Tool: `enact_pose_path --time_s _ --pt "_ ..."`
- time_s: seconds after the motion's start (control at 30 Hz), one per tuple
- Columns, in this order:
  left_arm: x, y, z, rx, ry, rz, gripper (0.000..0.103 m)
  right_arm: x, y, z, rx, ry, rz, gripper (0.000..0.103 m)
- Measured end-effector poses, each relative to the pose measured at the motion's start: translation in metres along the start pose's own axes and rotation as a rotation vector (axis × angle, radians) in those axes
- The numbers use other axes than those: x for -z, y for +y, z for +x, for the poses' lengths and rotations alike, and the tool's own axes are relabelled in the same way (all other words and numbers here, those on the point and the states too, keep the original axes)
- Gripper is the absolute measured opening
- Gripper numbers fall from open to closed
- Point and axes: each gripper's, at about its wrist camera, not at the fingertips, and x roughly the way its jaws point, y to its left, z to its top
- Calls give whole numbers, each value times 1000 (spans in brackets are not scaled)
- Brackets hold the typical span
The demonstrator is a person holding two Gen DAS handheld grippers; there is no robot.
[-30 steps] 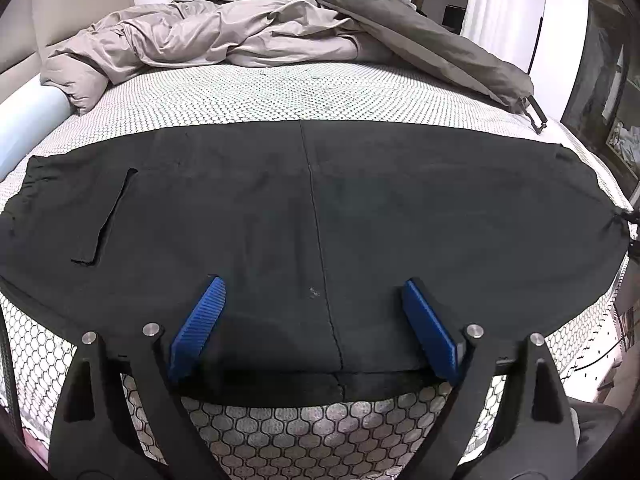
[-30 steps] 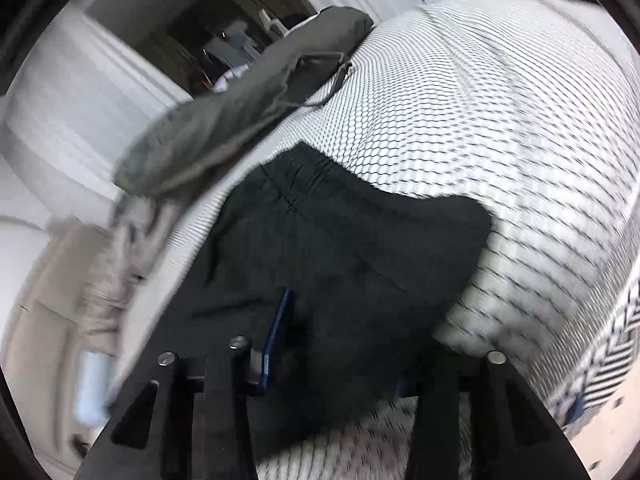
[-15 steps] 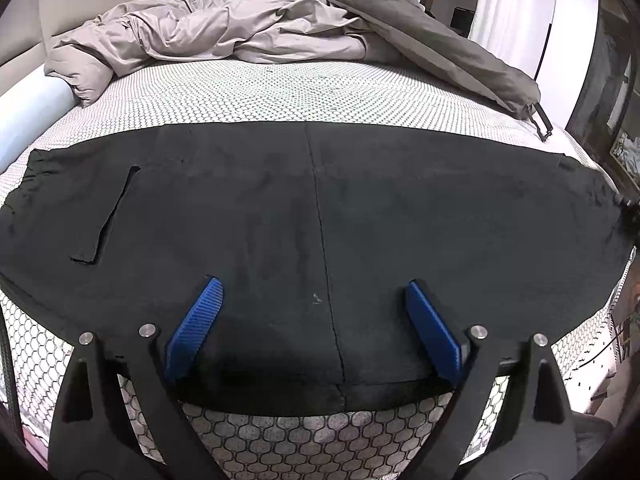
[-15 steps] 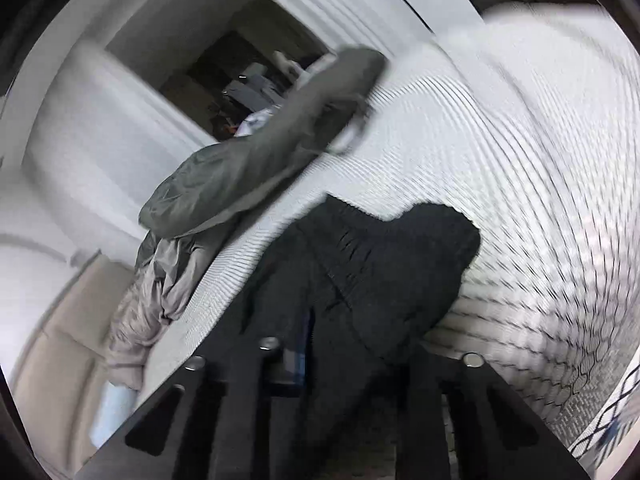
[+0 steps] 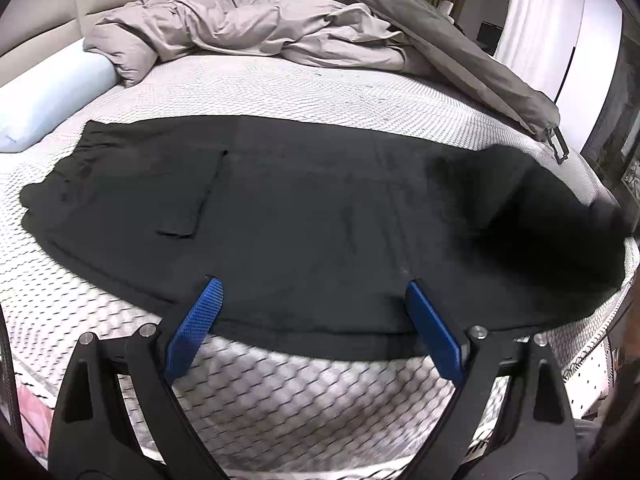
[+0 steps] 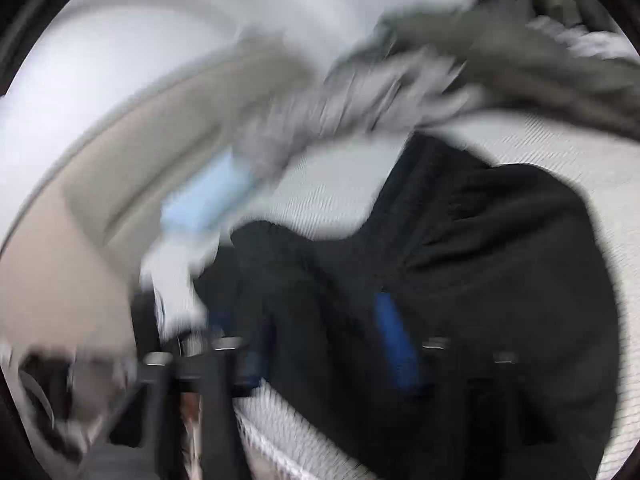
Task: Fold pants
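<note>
Left wrist view: pants [image 5: 320,208], black, spread flat across mattress [image 5: 304,396], a lengthwise half-fold in my judgement.
Left gripper [image 5: 312,312]: jaws wide, empty, over the near hem at 6 o'clock.
Right gripper [image 6: 324,332]: jaws have just been opening; black cloth between them, blurred, grip undecidable.
Duvet [image 5: 240,36]: bunched at 12 o'clock, apart from the pants.
Reason: cloth laid flat for the crosswise fold.

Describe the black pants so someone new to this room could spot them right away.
Start at the bed's white honeycomb-patterned mattress. Nearer than the rumpled beige duvet lie the black pants, spread flat across it. They are the only black, flat fabric there, with a slit pocket.
</note>
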Motion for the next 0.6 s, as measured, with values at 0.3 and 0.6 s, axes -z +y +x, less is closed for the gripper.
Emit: enact_pose_path --time_s 0.3,0.6 --pt "-8 -10 -4 64 20 -19 91 38 -33 -58 39 -73 -9 77" --pt "-45 -51 53 378 239 -81 43 91 -136 -108 159 -80 240 80"
